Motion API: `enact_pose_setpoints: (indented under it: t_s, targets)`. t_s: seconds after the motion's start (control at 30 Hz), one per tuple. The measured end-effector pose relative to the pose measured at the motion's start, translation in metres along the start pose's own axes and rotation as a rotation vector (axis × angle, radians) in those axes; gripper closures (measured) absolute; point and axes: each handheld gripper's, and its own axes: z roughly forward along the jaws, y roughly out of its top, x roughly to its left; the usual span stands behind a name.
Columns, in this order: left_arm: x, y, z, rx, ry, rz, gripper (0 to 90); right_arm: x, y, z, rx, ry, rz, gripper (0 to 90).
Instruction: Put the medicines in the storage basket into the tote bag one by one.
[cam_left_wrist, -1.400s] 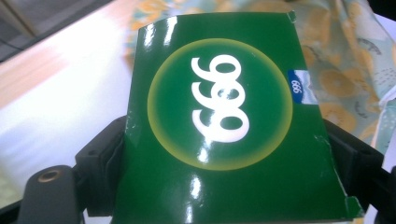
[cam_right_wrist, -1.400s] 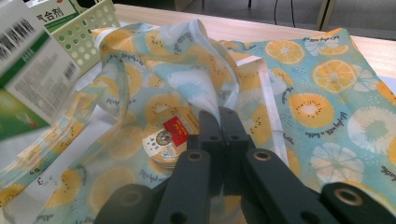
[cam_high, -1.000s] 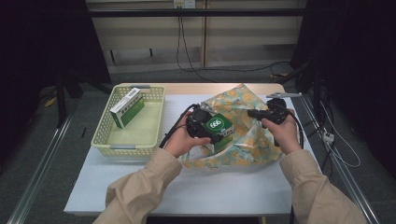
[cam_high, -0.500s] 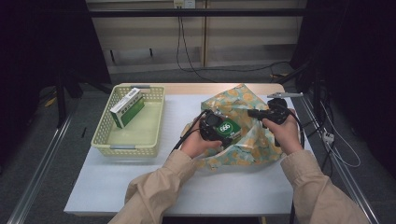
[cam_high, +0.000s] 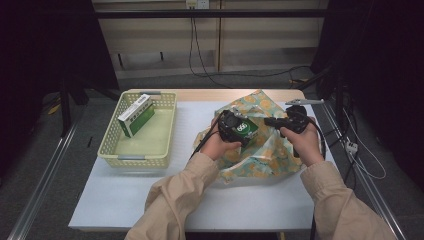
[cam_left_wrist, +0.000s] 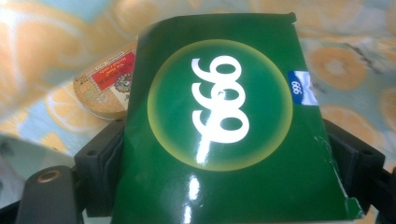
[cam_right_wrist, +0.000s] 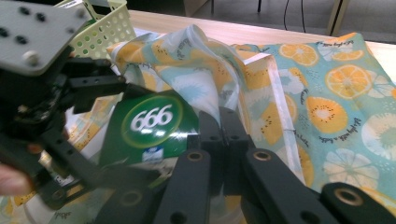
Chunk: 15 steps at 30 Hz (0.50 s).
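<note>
Left gripper (cam_high: 239, 131): jaws set wide and pressed against the two sides of a green box (cam_left_wrist: 224, 135) marked "666", which is gripped between them; the box is held over the mouth of the fruit-print cloth bag (cam_high: 265, 150), tilted, its printed face turned up toward the high view. In the left gripper view, a round brown-rimmed tin (cam_left_wrist: 105, 91) with a red label lies just beyond the box, inside the bag's folds. Right gripper (cam_right_wrist: 219, 135): jaws fully closed, pinching an edge of the bag's fabric and holding it raised, just beside the box; in the high view this gripper (cam_high: 275, 121) sits at the bag's right side, near the left gripper. The bag lies on the right half of the white table (cam_high: 125, 200), spread toward its far edge. Both forearms wear beige sleeves (cam_high: 180, 200). On the left half of the table, well apart from the bag, stands a pale yellow basket (cam_high: 112, 150) holding a second green-and-white box (cam_high: 136, 115), propped tilted against its far left corner
</note>
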Motion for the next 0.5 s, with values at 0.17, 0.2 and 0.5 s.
enact_pose_setpoints:
  t_s: [0.17,0.2,0.5]
  targets:
    - [0.011,0.006,0.007,-0.008,0.029,-0.026,16.3,0.001,0.000,0.002,0.003,0.006,0.003,90.0]
    - [0.012,0.007,0.008,-0.008,0.044,-0.027,16.2,0.001,0.000,0.002,0.004,0.008,0.004,90.0]
    - [0.017,0.012,0.019,-0.052,0.058,-0.060,15.9,0.001,-0.003,0.005,0.012,0.009,0.012,90.0]
